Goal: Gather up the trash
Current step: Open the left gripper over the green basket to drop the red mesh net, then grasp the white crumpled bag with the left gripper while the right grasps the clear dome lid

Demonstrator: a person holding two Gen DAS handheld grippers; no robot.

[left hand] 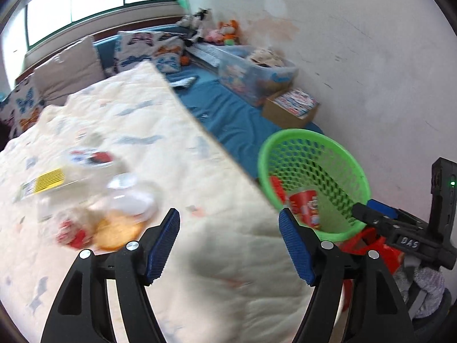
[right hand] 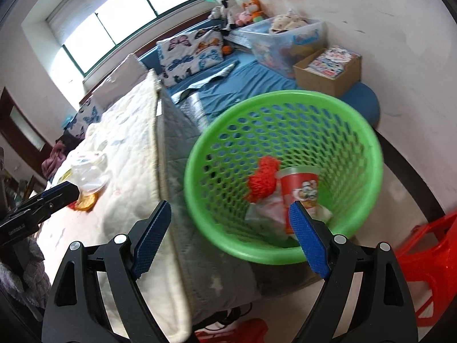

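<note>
Both grippers stand wide with nothing between their blue pads. The left gripper [left hand: 228,245] hangs over the cream quilt [left hand: 120,131], which fills the left and centre of its view. The right gripper [right hand: 230,235] is held over the edge of the bed, its right pad in front of the green basket [right hand: 368,143], though I cannot tell whether it touches the rim. That basket sits tilted at centre right of the right wrist view; in the left wrist view it shows at the right edge [left hand: 357,171], beside the quilt's corner. Inside it lie a red cup [right hand: 300,184], a fuzzy red wad [right hand: 261,183] and some crumpled clear wrapping [right hand: 265,214]. A blurred heap of trash [left hand: 85,200] rests on the quilt at the left of the left wrist view: clear plastic packaging, a yellow label, something orange and something red. A red plastic stool [right hand: 428,254] stands at the lower right.
</note>
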